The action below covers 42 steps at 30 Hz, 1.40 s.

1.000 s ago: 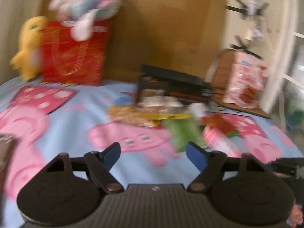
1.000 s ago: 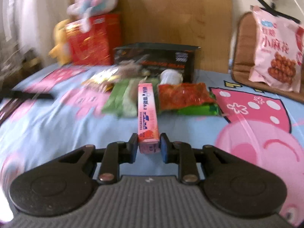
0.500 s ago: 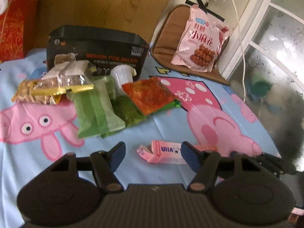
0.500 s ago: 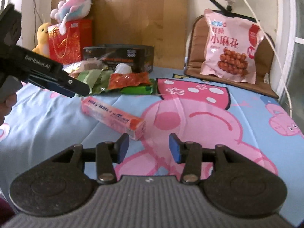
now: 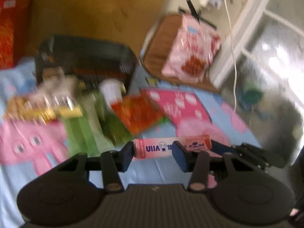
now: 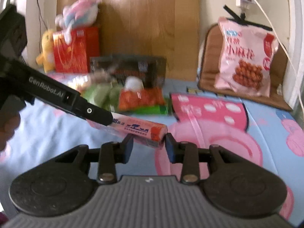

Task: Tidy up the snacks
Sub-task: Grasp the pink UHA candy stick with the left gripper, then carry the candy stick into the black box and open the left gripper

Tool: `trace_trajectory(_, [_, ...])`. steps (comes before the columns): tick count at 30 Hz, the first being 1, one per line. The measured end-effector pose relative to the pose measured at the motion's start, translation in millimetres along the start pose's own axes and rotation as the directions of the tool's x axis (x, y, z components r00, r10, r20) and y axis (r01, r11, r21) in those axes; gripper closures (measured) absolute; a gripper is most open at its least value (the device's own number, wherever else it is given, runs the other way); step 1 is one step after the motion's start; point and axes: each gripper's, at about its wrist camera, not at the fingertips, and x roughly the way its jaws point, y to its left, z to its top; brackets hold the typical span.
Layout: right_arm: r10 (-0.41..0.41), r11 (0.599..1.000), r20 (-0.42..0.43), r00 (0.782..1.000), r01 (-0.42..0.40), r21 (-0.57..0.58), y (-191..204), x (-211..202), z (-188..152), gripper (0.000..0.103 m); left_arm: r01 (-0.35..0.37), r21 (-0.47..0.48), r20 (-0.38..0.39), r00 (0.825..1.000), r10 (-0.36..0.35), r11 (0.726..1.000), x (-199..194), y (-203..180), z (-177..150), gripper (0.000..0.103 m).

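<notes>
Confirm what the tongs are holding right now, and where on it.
Both are closing on the pink candy box. The left tongs take its printed end, the right tongs the opposite end. Whether either grips firmly yet cannot be told.

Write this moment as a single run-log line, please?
step: handover of pink candy box | left gripper: closing around one end | right gripper: closing at other end | box: above the blue sheet

Both tools newly around candy box

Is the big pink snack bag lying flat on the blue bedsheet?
No, the pink snack bag stands leaning against the brown cushion.
</notes>
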Motion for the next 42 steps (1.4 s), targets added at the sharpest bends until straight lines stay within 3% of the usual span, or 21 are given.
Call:
trace_trajectory(3, [-0.004,0.999,0.062,0.998,0.006,-0.038,10.3,16.8,30.9,0.064,-0.03,-0.016,0.075,0.997,0.031,0.999,-10.6,11.1,32.2,0.057])
trace_trajectory(8, [0.007,1.0,0.131,0.991,-0.006,-0.011,16.4,68.4,91.4,0.063,-0.123,-0.02,0.198,0.972,0.124,0.992,-10.5,35.2,102.6,0.057])
trace_trajectory(12, [0.032,0.999,0.106,0.994,-0.035,0.026,15.7,122.9,127.9,0.049,-0.184,-0.073,0.209,0.958,0.195,0.98,6.9,65.5,134.6,0.052])
trace_trajectory(14, [0.024,0.995,0.078,0.997,-0.032,0.096,5.6,134.9,132.2,0.048,-0.227,-0.115,0.238,0.939,0.249,0.967,0.0,84.0,135.6,0.048])
trace_trajectory(15, [0.027,0.99,0.074,0.997,-0.037,0.137,0.2,134.0,130.6,0.047,-0.254,-0.146,0.265,0.921,0.285,0.956,-5.8,95.4,133.9,0.041])
trace_trajectory(17, [0.042,0.972,0.073,0.996,-0.058,0.228,-13.9,129.5,121.1,0.041,-0.315,-0.216,0.271,0.89,0.367,0.924,-8.2,117.3,130.3,0.038])
trace_trajectory(18, [0.038,0.964,0.066,0.997,-0.054,0.262,-18.8,128.6,116.3,0.036,-0.334,-0.241,0.242,0.889,0.389,0.911,-4.6,128.6,128.9,0.039])
trace_trajectory(22, [0.037,0.935,-0.022,0.999,-0.027,0.353,-28.1,140.2,100.5,0.035,-0.351,-0.251,0.108,0.916,0.387,0.902,28.8,148.5,123.8,0.042])
trace_trajectory(24, [0.082,0.914,-0.056,0.995,-0.053,0.403,-27.7,148.1,96.6,0.035,-0.328,-0.236,0.063,0.934,0.351,0.915,42.0,147.4,119.1,0.053])
trace_trajectory(25, [0.105,0.904,-0.068,0.992,-0.067,0.422,-27.9,151.4,95.5,0.035,-0.287,-0.248,0.065,0.948,0.311,0.925,41.7,150.6,116.2,0.051])
trace_trajectory(27, [0.138,0.887,-0.078,0.987,-0.088,0.454,-27.5,152.9,91.7,0.031,-0.291,-0.258,0.064,0.946,0.317,0.921,39.7,144.0,111.4,0.051])
trace_trajectory(33, [0.093,0.928,-0.098,0.991,-0.05,0.37,-16.1,137.4,92.8,0.027,-0.265,-0.246,0.072,0.954,0.29,0.933,29.4,136.0,102.7,0.046])
trace_trajectory(35, [0.102,0.923,-0.086,0.991,-0.062,0.381,-19.7,129.0,90.8,0.029,-0.245,-0.256,0.091,0.957,0.276,0.935,22.1,137.7,106.0,0.037])
trace_trajectory(38, [0.042,0.915,-0.024,0.999,-0.029,0.403,-14.8,105.5,89.6,0.028,-0.268,-0.292,0.179,0.928,0.328,0.918,-18.1,141.9,86.5,0.033])
trace_trajectory(39, [0.042,0.912,0.005,0.999,-0.041,0.409,-11.8,96.8,87.8,0.028,-0.259,-0.304,0.191,0.926,0.325,0.917,-28.7,143.6,80.5,0.033])
trace_trajectory(42, [0.124,0.932,0.066,0.99,-0.139,0.335,12.4,74.8,76.4,0.028,-0.187,-0.328,0.175,0.951,0.254,0.926,-42.3,146.5,55.6,0.034])
